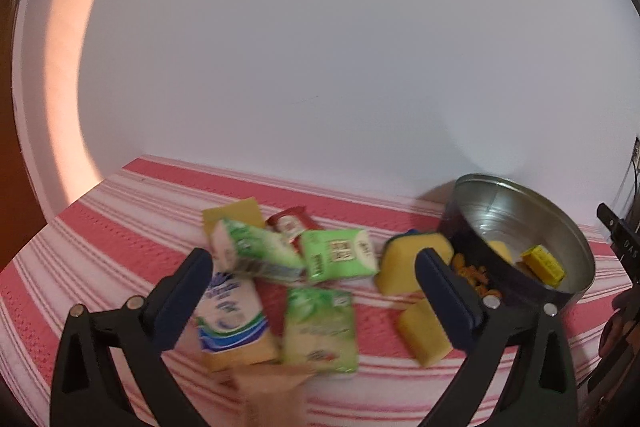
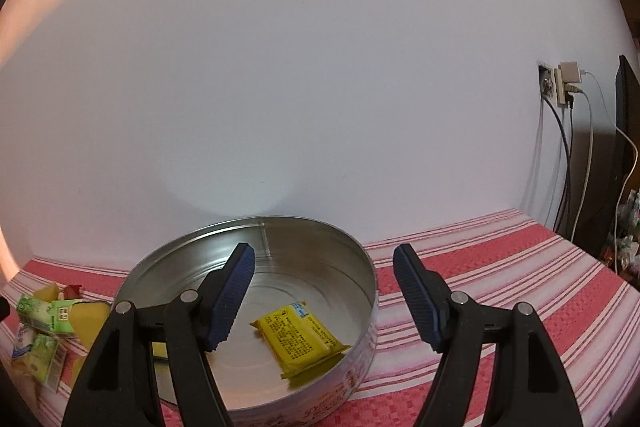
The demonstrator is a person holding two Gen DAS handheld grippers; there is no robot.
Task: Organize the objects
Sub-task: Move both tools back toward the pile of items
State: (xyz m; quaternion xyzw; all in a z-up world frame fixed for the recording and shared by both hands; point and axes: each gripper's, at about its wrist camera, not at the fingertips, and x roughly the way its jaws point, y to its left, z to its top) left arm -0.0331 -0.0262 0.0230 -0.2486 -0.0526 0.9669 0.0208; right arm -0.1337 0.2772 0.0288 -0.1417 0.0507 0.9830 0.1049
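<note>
the left gripper (image 1: 316, 279) hangs with jaws spread wide and nothing clamped over a heap of green and blue tissue packs (image 1: 280, 287) on a red-and-white striped cloth (image 1: 120, 235). just right of the heap lie two yellow sponges (image 1: 408, 267), touching the round metal tin (image 1: 516, 239). inside the tin rests a yellow packet (image 1: 544, 263).
</note>
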